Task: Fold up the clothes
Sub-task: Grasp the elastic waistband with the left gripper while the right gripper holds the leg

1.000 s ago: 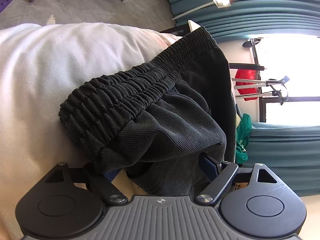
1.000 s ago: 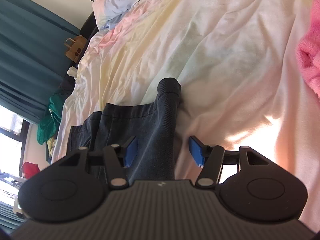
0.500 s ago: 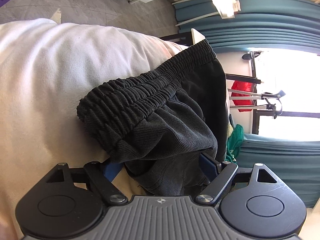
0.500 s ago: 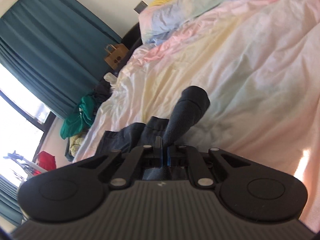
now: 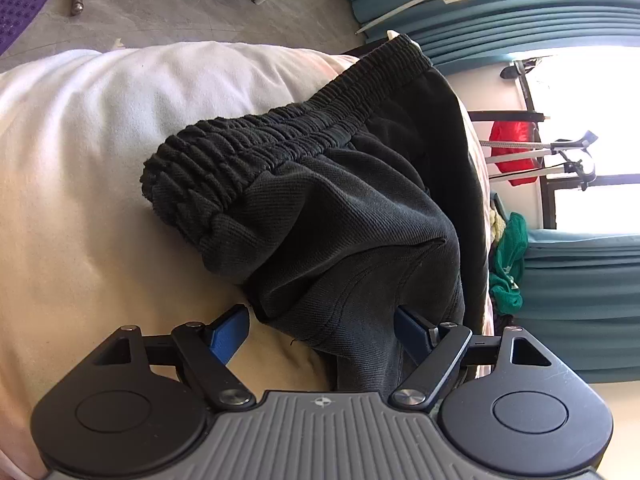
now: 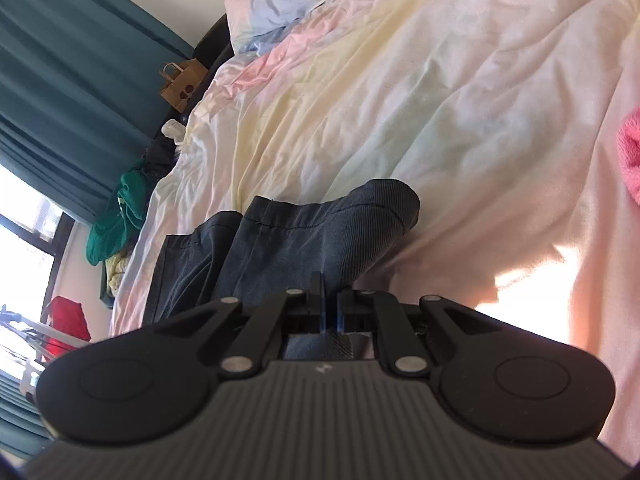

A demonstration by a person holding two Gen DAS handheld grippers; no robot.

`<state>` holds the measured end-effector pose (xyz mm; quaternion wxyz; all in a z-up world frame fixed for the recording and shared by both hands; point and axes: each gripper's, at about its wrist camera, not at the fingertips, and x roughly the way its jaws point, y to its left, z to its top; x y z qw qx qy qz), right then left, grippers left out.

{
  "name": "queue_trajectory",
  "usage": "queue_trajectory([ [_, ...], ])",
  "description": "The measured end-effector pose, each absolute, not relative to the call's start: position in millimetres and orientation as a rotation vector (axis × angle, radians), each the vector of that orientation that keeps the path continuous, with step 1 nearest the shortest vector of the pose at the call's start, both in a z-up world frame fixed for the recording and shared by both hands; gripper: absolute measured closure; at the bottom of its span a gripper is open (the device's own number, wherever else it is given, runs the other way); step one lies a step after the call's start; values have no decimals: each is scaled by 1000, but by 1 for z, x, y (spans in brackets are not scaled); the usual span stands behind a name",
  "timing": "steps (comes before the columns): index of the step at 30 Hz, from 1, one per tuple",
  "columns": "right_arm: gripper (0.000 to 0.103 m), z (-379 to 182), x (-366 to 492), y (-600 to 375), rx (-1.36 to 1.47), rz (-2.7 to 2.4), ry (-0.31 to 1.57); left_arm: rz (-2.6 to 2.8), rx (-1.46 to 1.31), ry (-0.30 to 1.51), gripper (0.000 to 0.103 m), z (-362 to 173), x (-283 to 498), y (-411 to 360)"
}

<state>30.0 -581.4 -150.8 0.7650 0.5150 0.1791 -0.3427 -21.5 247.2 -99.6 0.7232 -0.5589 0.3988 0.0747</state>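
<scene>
On the pastel bedspread (image 6: pixel 400 92): dark trousers (image 5: pixel 340 216), gathered; right gripper (image 6: pixel 329 312), apart a second ago, now clamped on a trouser leg; left gripper (image 5: pixel 320 330) spread wide around waistband-side cloth, unclamped; fold apparently starting.

A bed (image 6: pixel 460 92) with a pastel duvet is carrying dark shorts (image 6: pixel 304 236); a pink fluffy item (image 6: pixel 630 148) is lying at its edge.

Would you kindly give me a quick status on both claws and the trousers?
Left claw open, straddling the black trousers near the waistband. Right claw shut on the trousers' far end. Nothing in the way on the bed.
</scene>
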Motion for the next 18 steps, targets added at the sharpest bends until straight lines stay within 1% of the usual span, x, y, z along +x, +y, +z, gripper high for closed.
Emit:
queue_trajectory([
  [4, 92, -154, 30, -580, 1116, -754, 422, 164, -1226, 877, 23, -101, -20, 245],
  [5, 88, -154, 31, -580, 1115, -753, 430, 167, -1234, 873, 23, -101, -21, 246],
  [6, 78, -155, 30, -580, 1124, -748, 433, 170, -1241, 869, 23, -102, -23, 247],
  [7, 72, -156, 29, -580, 1134, -744, 436, 172, -1248, 865, 23, -102, -24, 248],
  [8, 59, -157, 29, -580, 1144, -745, 437, 177, -1255, 862, 23, -103, -25, 249],
  [9, 48, -158, 29, -580, 1144, -762, 447, 187, -1266, 863, 23, -104, -25, 251],
  [10, 47, -159, 29, -580, 1143, -779, 458, 197, -1280, 862, 23, -107, -25, 253],
  [13, 46, -162, 30, -579, 1135, -815, 481, 215, -1318, 860, 23, -113, -26, 259],
  [16, 47, -171, 29, -581, 1172, -810, 457, 215, -1333, 861, 23, -116, -26, 262],
  [17, 51, -175, 27, -583, 1193, -810, 448, 214, -1335, 861, 23, -116, -26, 262],
  [18, 59, -175, 27, -583, 1200, -790, 439, 212, -1335, 860, 23, -116, -26, 262],
])
